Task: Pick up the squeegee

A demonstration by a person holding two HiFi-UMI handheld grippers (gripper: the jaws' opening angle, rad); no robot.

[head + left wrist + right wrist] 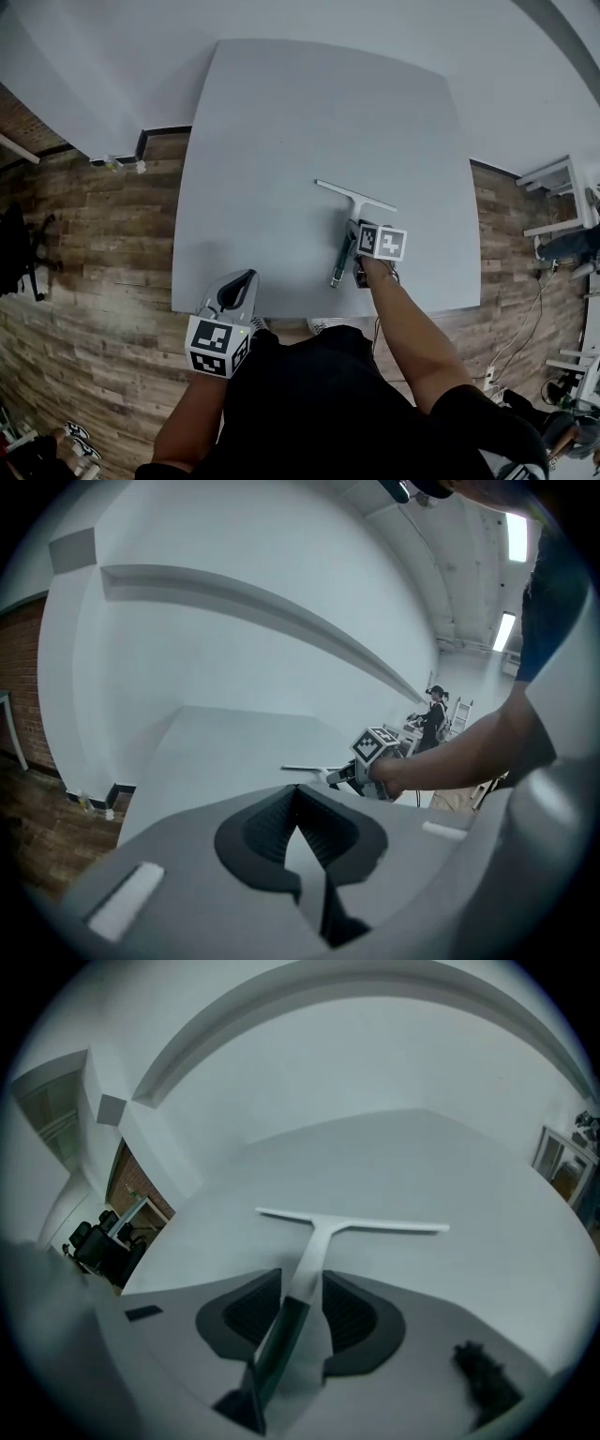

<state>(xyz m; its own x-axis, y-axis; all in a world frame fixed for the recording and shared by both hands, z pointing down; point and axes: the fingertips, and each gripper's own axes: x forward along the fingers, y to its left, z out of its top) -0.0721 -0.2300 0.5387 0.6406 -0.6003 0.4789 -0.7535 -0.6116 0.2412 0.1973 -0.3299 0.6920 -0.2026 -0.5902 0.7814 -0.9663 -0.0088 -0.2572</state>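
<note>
A squeegee (349,217) with a long white blade and a white-to-dark handle lies on the pale grey table (281,141), handle toward me. My right gripper (352,234) has come down over the handle. In the right gripper view the handle (298,1302) runs between the pads of that gripper (302,1283); the jaws stand open, with a thin gap still showing on the right side, and the blade (375,1225) lies crosswise ahead. My left gripper (242,278) hovers at the table's near edge, shut with nothing in it (298,794). From there the squeegee (305,769) and the right gripper (345,775) show far right.
The table's near edge (281,314) is just below both grippers, with wooden floor (94,234) around it. White furniture (562,192) stands at the right and a dark chair (19,253) at the far left. A person (434,714) stands far off in the left gripper view.
</note>
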